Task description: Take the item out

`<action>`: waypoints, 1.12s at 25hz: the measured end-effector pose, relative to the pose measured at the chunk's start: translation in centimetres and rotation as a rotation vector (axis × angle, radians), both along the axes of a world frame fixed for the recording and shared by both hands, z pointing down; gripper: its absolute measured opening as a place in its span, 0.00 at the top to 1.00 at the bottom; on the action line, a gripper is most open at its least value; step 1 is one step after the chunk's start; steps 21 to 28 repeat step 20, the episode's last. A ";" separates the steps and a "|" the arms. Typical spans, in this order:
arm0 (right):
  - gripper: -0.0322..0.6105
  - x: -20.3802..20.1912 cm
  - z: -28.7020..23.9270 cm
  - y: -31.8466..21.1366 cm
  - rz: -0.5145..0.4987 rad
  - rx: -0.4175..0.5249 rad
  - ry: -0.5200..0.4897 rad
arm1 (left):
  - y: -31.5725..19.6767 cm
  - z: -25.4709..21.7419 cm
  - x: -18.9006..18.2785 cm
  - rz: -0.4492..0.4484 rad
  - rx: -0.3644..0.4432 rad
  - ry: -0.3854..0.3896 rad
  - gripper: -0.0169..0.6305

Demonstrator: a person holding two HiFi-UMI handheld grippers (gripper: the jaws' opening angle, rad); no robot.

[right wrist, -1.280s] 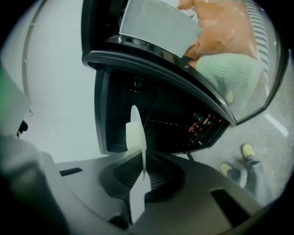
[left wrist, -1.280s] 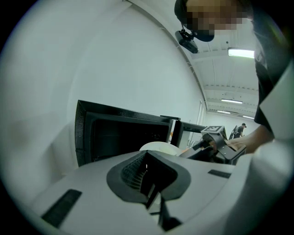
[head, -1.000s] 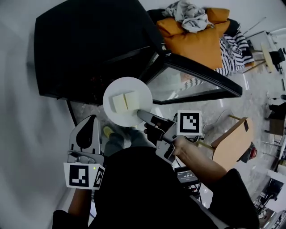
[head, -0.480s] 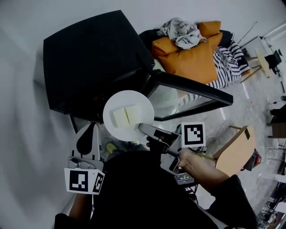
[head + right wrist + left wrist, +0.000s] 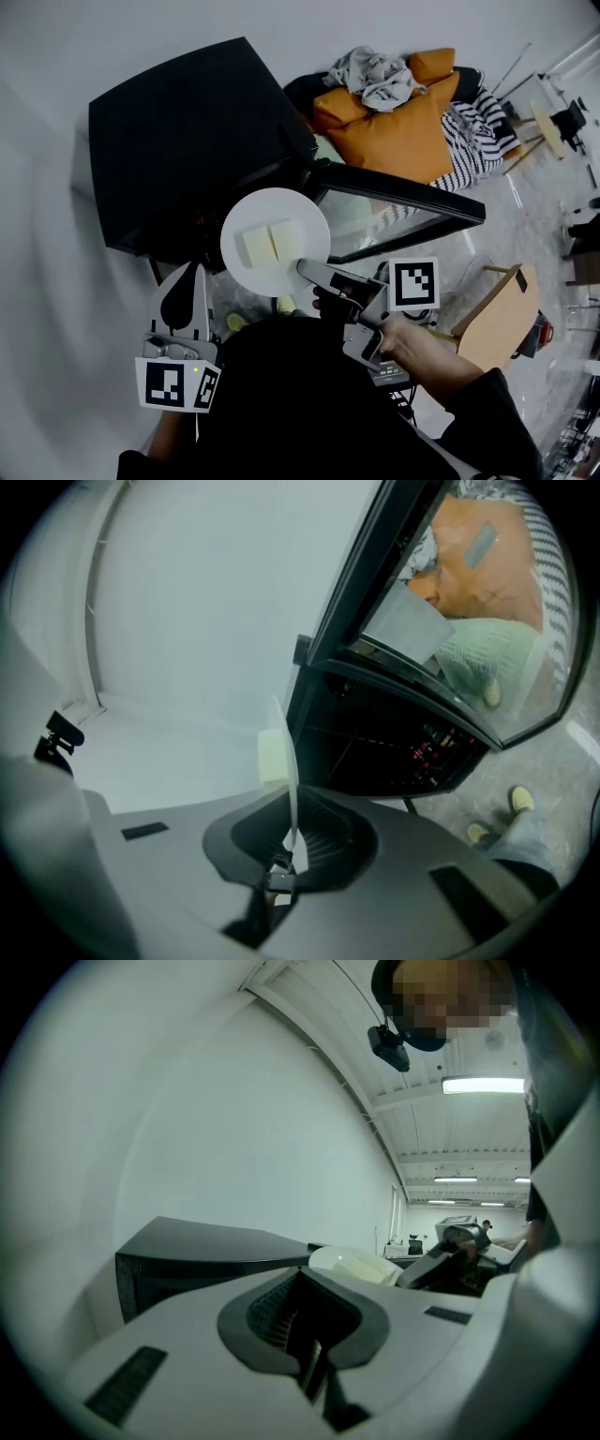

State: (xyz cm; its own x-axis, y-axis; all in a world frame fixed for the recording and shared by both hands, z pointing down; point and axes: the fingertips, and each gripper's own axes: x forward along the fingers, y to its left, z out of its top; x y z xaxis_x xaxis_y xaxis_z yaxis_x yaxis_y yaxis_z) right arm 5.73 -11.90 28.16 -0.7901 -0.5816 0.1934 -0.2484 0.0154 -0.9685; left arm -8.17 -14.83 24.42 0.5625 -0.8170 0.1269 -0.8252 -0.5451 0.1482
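Now, right gripper pinching plate, oven open

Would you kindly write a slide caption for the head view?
Right gripper holds a white plate with two pale blocks before the open black oven; left gripper hangs shut, empty.

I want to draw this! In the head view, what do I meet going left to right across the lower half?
First the left gripper, then the white plate, the right gripper pinching the plate's edge in its jaws, and last the wooden chair.
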 end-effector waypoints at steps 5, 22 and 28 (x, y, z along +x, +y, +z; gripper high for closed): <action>0.92 -0.6 0.6 -0.3 0.010 0.002 0.001 | -0.3 0.7 -0.7 0.006 0.002 0.007 0.96; 0.92 -1.2 0.4 -0.4 -0.024 -0.004 0.019 | -0.2 0.4 -0.8 -0.008 -0.008 0.015 0.96; 0.92 -1.2 0.4 -0.4 -0.024 -0.004 0.019 | -0.2 0.4 -0.8 -0.008 -0.008 0.015 0.96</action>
